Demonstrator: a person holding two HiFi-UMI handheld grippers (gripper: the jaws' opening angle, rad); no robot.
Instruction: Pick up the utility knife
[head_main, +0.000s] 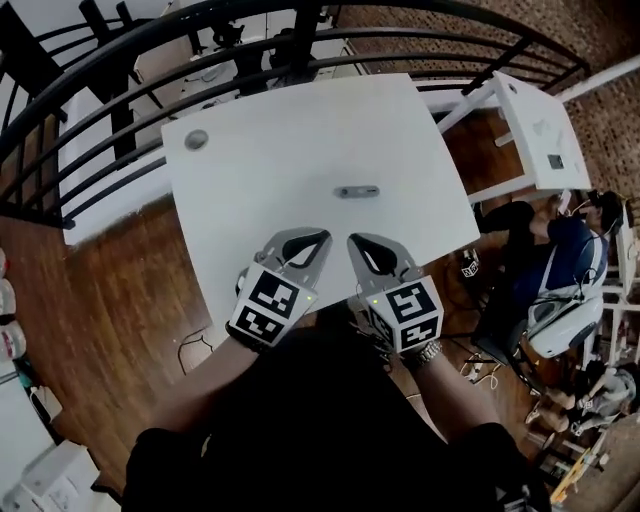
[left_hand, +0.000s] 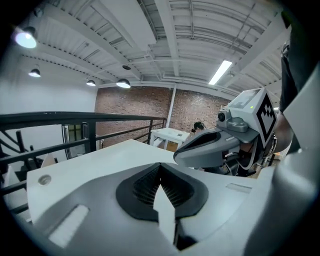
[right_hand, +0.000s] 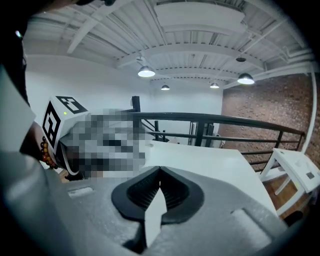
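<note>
The step in hand is the approach, and nothing is grasped yet. The utility knife lies flat on the white bench, about midway between the near and far edges and a little toward the right edge; its length runs roughly along the near edge. Both tools hover side by side over the near edge, well apart from the knife. The left hand-held gripper has its jaws pressed together with nothing between them; the right hand-held gripper is likewise closed and empty, as each gripper view confirms. The right one looks closer in line with the knife, so it is the likelier picker. The next move calls for parting those jaws, carrying them out over the bench, tilting down to straddle the knife's narrow body across its width, then closing. 1 round grommet sits in the far left corner, clear of the path.
</note>
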